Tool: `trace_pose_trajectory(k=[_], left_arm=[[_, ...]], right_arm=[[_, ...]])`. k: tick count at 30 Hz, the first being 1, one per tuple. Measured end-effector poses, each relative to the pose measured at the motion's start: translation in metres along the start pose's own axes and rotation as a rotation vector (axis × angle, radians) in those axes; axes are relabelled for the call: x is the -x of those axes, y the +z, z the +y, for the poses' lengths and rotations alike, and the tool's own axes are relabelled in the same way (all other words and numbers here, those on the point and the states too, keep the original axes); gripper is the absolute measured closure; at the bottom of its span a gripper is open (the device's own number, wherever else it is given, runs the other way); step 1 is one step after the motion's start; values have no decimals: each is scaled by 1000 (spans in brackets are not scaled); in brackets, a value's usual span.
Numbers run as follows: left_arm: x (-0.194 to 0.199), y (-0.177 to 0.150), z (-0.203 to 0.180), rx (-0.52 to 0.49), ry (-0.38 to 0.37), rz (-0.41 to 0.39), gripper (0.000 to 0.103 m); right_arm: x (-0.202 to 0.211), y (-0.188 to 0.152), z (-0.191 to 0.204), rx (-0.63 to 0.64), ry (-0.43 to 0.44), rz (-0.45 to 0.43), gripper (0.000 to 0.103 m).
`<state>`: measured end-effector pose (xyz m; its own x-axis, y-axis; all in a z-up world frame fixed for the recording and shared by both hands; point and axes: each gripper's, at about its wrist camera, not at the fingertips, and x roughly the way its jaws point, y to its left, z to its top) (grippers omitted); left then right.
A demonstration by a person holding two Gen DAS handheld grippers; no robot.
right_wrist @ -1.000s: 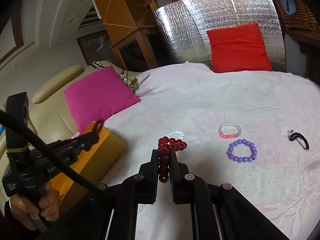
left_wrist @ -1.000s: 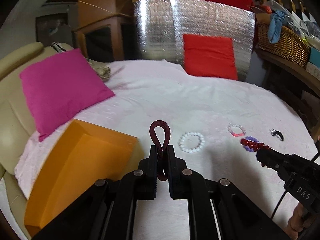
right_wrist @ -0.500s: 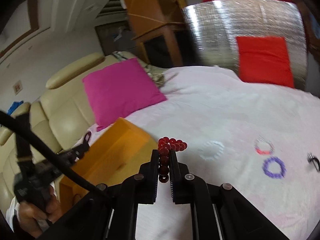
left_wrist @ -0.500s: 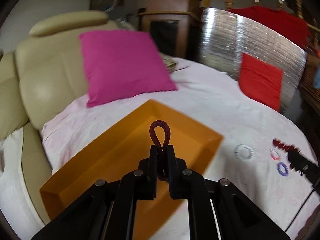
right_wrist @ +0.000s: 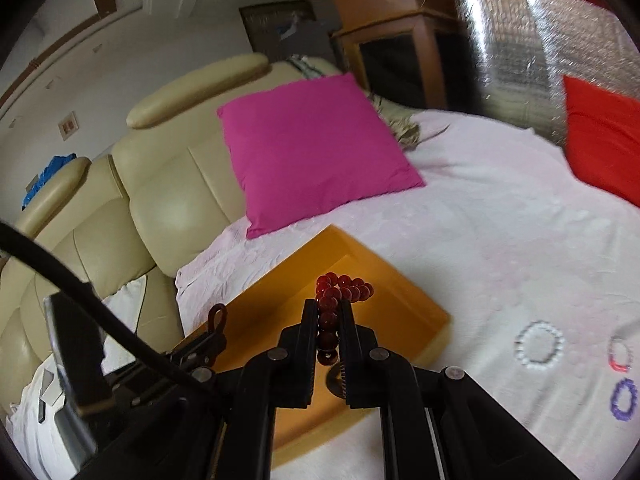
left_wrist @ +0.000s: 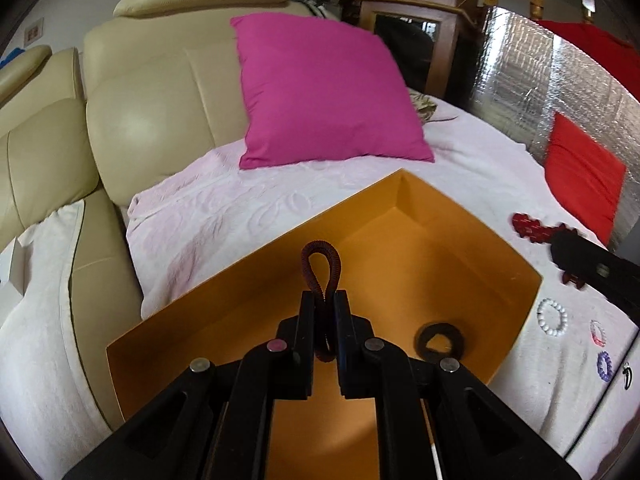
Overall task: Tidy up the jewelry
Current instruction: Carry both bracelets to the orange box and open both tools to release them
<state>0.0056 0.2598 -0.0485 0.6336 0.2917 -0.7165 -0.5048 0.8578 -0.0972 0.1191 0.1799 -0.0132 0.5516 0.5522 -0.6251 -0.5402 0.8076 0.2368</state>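
Left gripper [left_wrist: 323, 300] jaws clenched on dark loop [left_wrist: 320, 258], right gripper [right_wrist: 329, 312] jaws on red beads [right_wrist: 340, 286], above orange box [left_wrist: 460, 240].

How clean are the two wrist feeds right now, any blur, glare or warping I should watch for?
Left wrist: sharp on the dark coil band and orange box; fisheye bends the edges, black corners; the red cushion is smeared. Right wrist: the white bracelet and purple bracelet are motion-blurred, the red beads stay crisp; the foil panel glares.
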Motion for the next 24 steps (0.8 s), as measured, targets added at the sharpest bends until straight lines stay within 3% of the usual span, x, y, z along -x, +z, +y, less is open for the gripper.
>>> trace_pose_trajectory(k=[9, 17, 22, 24], left_arm=[[-18, -4, -3, 14, 9, 68, 94], [-44, -13, 1, 59, -7, 207, 93], [-55, -19, 6, 96, 2, 278, 81], [-55, -19, 7, 98, 20, 276, 59]], right_arm=[[-67, 16, -3, -35, -7, 133, 92], [-111, 24, -11, -90, -27, 234, 92], [-119, 26, -23, -169, -28, 243, 90], [-116, 28, -24, -174, -26, 223, 90]])
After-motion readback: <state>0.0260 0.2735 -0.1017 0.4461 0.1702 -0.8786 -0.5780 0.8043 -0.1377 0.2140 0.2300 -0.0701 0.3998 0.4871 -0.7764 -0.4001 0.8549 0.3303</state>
